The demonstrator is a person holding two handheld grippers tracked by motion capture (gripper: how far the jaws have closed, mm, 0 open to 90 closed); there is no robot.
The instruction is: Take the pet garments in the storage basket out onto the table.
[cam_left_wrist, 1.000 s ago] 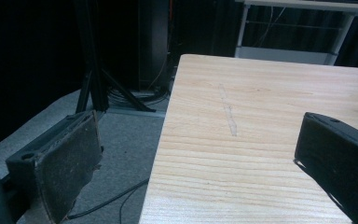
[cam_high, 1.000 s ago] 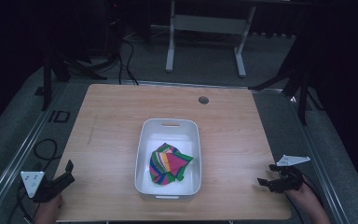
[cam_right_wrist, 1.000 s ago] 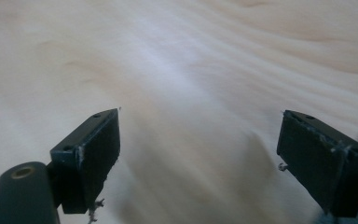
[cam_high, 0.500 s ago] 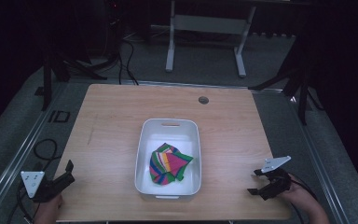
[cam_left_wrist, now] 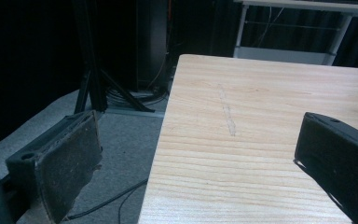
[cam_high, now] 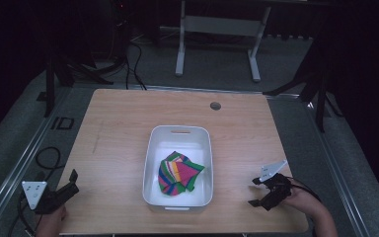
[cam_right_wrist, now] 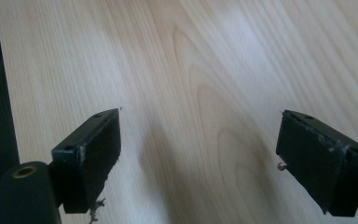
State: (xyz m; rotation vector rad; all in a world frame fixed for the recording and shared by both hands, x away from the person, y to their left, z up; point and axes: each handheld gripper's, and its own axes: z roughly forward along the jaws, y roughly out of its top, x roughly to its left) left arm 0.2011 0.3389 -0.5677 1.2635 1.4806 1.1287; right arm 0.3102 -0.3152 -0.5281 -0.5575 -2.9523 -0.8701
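The striped cloth (cam_high: 178,172) lies bunched in the near half of the white bin (cam_high: 154,148), which sits at the middle of the wooden table (cam_high: 118,128). Neither gripper touches it. My left gripper (cam_high: 69,183) hangs at the near-left corner, jaws spread wide and empty, one pad out over the floor past the table edge in the left gripper view. My right gripper (cam_high: 255,192) is near the front edge to the right of the bin, jaws wide apart with nothing but bare wood between them. I judge the work on the cloth either finished or not begun; from this I cannot tell which. The cloth's folds are too small to read, and the bin wall hides its near edge.
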